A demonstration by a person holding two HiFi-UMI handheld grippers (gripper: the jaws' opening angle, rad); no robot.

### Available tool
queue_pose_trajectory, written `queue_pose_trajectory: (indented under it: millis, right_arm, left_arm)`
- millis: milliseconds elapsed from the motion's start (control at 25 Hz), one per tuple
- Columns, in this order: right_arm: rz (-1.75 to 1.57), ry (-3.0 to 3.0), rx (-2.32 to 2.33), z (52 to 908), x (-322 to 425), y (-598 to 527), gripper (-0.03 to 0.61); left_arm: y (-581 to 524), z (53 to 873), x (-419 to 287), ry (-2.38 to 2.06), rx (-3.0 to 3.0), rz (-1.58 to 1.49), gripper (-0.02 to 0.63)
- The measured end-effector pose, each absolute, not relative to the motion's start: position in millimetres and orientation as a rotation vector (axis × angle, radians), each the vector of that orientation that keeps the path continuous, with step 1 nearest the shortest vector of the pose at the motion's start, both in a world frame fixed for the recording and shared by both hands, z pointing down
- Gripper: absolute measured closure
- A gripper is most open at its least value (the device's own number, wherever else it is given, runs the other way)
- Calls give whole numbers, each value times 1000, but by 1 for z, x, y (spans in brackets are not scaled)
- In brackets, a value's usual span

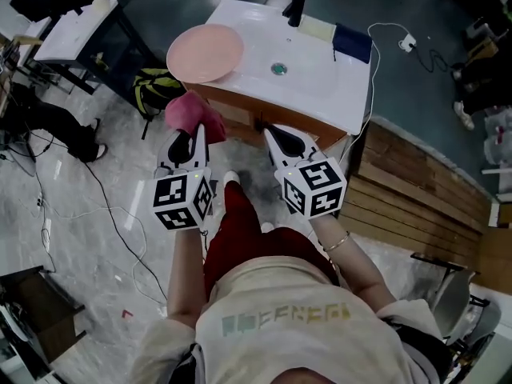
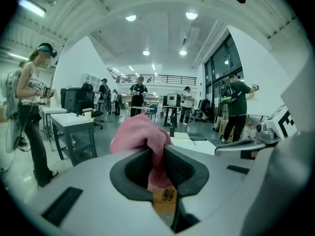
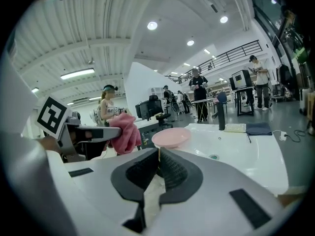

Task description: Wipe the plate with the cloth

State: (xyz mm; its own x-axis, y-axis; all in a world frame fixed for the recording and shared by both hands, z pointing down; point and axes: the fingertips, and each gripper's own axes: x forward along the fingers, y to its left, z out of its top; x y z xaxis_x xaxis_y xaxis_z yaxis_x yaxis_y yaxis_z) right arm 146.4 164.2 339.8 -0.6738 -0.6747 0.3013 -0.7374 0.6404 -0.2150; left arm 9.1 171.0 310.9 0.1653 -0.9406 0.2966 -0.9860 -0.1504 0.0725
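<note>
A pink plate [image 1: 204, 52] lies on the left end of the white sink counter [image 1: 320, 78]; the right gripper view has it [image 3: 171, 137] just beyond the jaws. My left gripper [image 1: 194, 134] is shut on a pink cloth [image 1: 192, 114], held in the air in front of the counter below the plate. In the left gripper view the cloth [image 2: 140, 136] bunches up out of the pinched jaws [image 2: 158, 156]. My right gripper [image 1: 276, 134] hangs beside it near the counter's front edge, shut with nothing in it [image 3: 158, 154]. The cloth [image 3: 125, 132] also shows at the left there.
On the counter stand a black faucet [image 1: 296, 5], a yellow sponge [image 1: 318, 29] and a dark blue cloth [image 1: 353, 42]; the basin drain [image 1: 278, 69] is in the middle. A green backpack [image 1: 152, 86] lies on the floor at the left, wooden slats [image 1: 416, 190] at the right. Other people stand around.
</note>
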Motion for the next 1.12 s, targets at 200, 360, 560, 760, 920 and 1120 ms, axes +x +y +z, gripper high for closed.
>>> queue_pose_trajectory:
  millis: [200, 360, 560, 760, 920, 1120]
  right_arm:
    - [525, -2624, 1179, 354, 122, 119, 540]
    - [536, -2598, 1218, 356, 102, 77, 540]
    - [535, -2544, 1299, 356, 84, 21, 540]
    - [541, -2491, 1370, 361, 68, -21, 540]
    - [544, -2454, 1406, 366, 58, -47, 540]
    - [561, -2412, 1447, 371, 51, -71, 540]
  left_arm:
    - [122, 317, -18, -1844, 2202, 273, 546]
    - [79, 319, -41, -1814, 2214, 278, 546]
    - [27, 321, -65, -1773, 2239, 287, 546]
    - [-14, 325, -84, -1715, 2276, 303, 546]
    - [-39, 330, -94, -1675, 2294, 311, 546]
    - [-64, 336, -103, -1634, 2308, 326, 546]
